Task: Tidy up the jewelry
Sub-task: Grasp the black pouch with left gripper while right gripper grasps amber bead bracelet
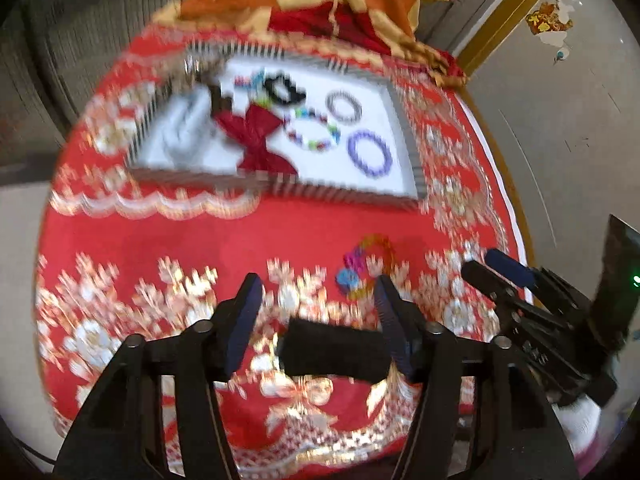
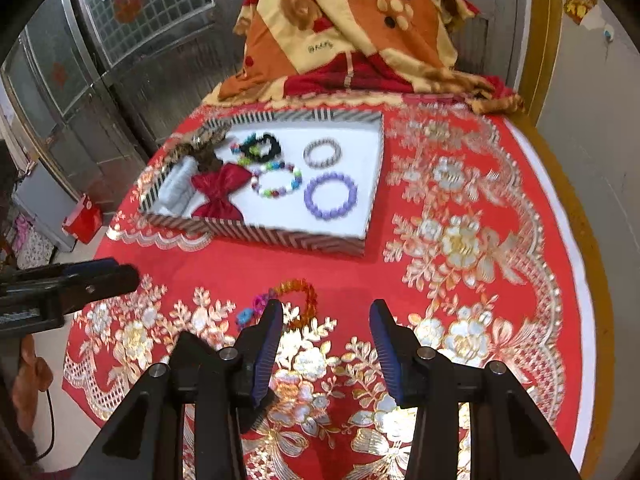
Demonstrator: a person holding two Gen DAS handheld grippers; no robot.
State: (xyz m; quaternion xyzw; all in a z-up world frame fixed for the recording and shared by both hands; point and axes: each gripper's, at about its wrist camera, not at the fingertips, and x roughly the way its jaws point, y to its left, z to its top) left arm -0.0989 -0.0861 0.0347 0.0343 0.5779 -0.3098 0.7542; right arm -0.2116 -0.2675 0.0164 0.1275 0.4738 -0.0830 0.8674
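A striped tray [image 2: 280, 236] with a white floor holds a purple bead bracelet [image 2: 330, 196], a grey bracelet [image 2: 322, 152], a multicoloured bracelet [image 2: 276, 180], a black scrunchie [image 2: 262, 147] and a red bow [image 2: 218, 196]. The tray also shows, blurred, in the left wrist view [image 1: 352, 194]. An orange bead bracelet [image 2: 298, 300] with bright charms lies on the red cloth in front of the tray, also in the left wrist view [image 1: 368, 264]. My right gripper [image 2: 326, 312] is open, just right of it. My left gripper [image 1: 318, 292] is open, its right finger beside that bracelet.
A round table under a red embroidered cloth [image 2: 460, 248] carries everything. A folded orange and red blanket [image 2: 352, 32] lies at the far edge. Metal doors [image 2: 132, 40] stand behind. A dark block [image 1: 336, 354] lies between my left fingers, low down.
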